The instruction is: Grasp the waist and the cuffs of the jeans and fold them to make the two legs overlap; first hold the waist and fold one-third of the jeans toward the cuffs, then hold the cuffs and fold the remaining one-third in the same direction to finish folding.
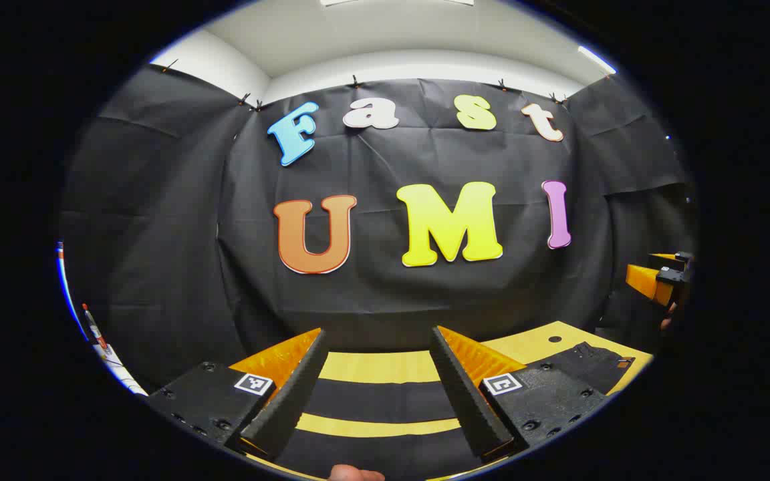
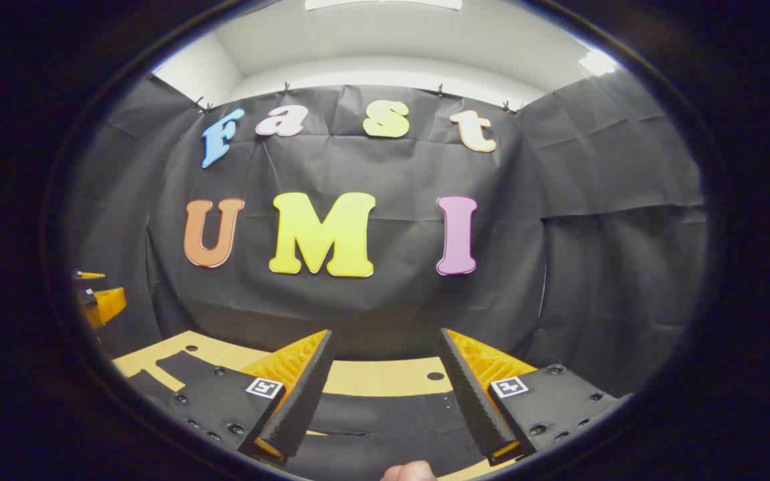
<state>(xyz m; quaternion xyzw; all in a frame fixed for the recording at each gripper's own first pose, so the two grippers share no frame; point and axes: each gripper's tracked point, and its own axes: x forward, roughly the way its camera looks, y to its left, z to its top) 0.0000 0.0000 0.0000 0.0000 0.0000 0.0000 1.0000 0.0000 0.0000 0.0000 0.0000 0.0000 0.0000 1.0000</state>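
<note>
Black jeans (image 1: 378, 401) lie flat on the light wooden table (image 1: 371, 366), their two legs showing as dark bands with a strip of table between them. The wider waist end (image 1: 585, 364) rests toward the right. My left gripper (image 1: 377, 331) hovers open above the legs with nothing between its fingers. In the right gripper view the jeans (image 2: 385, 414) spread under my right gripper (image 2: 386, 332), which is also open and holds nothing. Each gripper sees the other one at its edge: the right gripper (image 1: 666, 280) and the left gripper (image 2: 101, 300).
The table's far edge meets the black cloth wall close behind the jeans. Small round holes (image 2: 435, 376) dot the tabletop. A thumb (image 1: 355, 474) shows at the bottom of the left gripper view, another thumb (image 2: 408, 471) in the right gripper view.
</note>
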